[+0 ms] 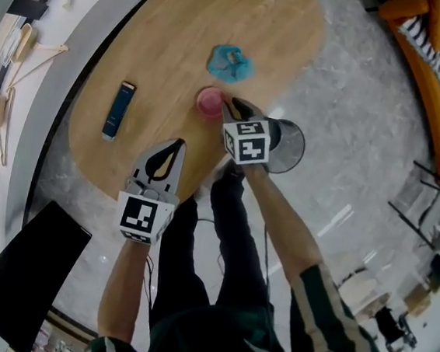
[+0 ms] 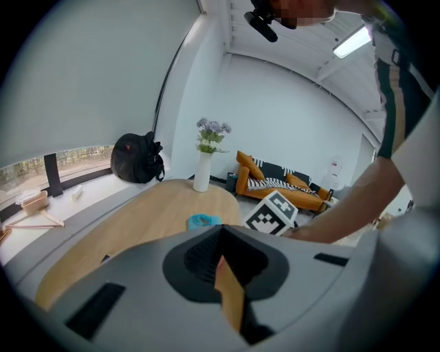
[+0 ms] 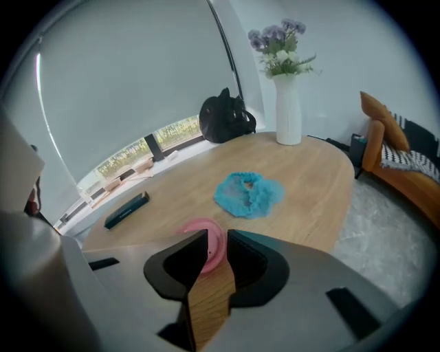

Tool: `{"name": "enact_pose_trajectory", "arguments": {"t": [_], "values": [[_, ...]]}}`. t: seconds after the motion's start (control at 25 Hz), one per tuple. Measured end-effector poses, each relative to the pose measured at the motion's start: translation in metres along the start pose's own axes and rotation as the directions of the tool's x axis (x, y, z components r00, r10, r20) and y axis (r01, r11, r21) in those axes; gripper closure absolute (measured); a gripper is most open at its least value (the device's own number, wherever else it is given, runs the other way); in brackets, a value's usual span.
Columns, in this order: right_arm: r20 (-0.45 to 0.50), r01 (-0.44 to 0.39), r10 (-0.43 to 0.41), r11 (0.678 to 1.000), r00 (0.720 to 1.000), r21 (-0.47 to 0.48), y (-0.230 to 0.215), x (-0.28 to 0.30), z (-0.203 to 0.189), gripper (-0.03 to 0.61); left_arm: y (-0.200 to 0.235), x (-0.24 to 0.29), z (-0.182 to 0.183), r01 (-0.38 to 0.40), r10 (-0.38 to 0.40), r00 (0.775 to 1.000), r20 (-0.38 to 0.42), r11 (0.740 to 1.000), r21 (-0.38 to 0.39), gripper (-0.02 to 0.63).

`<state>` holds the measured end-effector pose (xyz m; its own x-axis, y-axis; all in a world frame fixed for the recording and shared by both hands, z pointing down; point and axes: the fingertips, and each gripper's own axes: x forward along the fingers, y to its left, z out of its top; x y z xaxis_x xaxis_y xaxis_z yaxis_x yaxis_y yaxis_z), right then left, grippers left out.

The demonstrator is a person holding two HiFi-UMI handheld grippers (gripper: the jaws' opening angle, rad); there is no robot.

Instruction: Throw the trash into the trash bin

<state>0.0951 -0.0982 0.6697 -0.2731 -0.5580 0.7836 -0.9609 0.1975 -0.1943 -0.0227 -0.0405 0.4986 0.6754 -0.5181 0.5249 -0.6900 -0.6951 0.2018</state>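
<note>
The right gripper (image 3: 216, 237) has its jaws slightly apart and empty, tips at the lid (image 3: 206, 240). The left gripper (image 2: 220, 230), jaws together, hangs near the lid; the bin (image 1: 289, 151) stands beside it.

**Both claws angled down at the counter**

The left claw (image 1: 178, 143) hangs over the near edge of the counter (image 1: 162, 56), jaws together, with the bare left forearm (image 1: 125, 286) behind it. The right claw (image 1: 229, 103) reaches further over the counter, tilted steeply down, jaws slightly parted.
</note>
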Motion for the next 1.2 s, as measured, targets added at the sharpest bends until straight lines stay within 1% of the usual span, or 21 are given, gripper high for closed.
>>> {"name": "enact_pose_trajectory", "arguments": {"t": [0.12, 0.28, 0.36, 0.4, 0.44, 0.56, 0.76, 1.0, 1.2], "values": [[-0.044, 0.012, -0.01, 0.999, 0.999, 0.039, -0.004, 0.016, -0.012, 0.511, -0.004, -0.004, -0.014, 0.009, -0.009, 1.0, -0.021, 1.0, -0.007, 0.615], [-0.116, 0.019, -0.011, 0.997, 0.993, 0.069, -0.003, 0.028, -0.027, 0.512, -0.005, -0.001, -0.025, 0.005, -0.006, 0.999, -0.032, 0.999, -0.048, 0.615], [-0.132, 0.027, -0.016, 0.996, 0.991, 0.083, -0.004, 0.03, -0.032, 0.534, -0.006, 0.001, -0.032, 0.008, -0.01, 0.999, -0.045, 0.999, -0.042, 0.615], [-0.132, 0.03, -0.018, 0.996, 0.991, 0.09, -0.005, 0.03, -0.034, 0.565, -0.007, 0.001, -0.036, 0.012, -0.013, 0.999, -0.051, 0.999, -0.034, 0.615], [-0.128, 0.03, -0.017, 0.995, 0.992, 0.097, -0.005, 0.029, -0.035, 0.571, -0.009, 0.002, -0.039, 0.017, -0.018, 0.998, -0.056, 0.999, -0.028, 0.615], [-0.107, 0.02, -0.009, 0.994, 0.994, 0.104, -0.006, 0.024, -0.036, 0.572, -0.013, 0.004, -0.044, 0.029, -0.03, 0.997, -0.069, 0.999, -0.014, 0.615], [-0.072, 0.007, 0.0, 0.995, 0.997, 0.098, -0.016, 0.01, -0.039, 0.572, -0.019, 0.016, -0.044, 0.034, -0.036, 0.996, -0.08, 0.999, -0.02, 0.615], [-0.039, 0.043, -0.038, 0.987, 0.999, 0.152, -0.048, -0.021, -0.053, 0.572, -0.04, 0.039, -0.044, 0.098, -0.093, 0.99, -0.104, 0.994, 0.042, 0.615], [-0.016, 0.103, -0.102, 0.969, 0.995, 0.224, -0.093, -0.051, -0.079, 0.572, -0.074, 0.07, -0.041, 0.174, -0.166, 0.98, -0.111, 0.982, 0.071, 0.615]]}}
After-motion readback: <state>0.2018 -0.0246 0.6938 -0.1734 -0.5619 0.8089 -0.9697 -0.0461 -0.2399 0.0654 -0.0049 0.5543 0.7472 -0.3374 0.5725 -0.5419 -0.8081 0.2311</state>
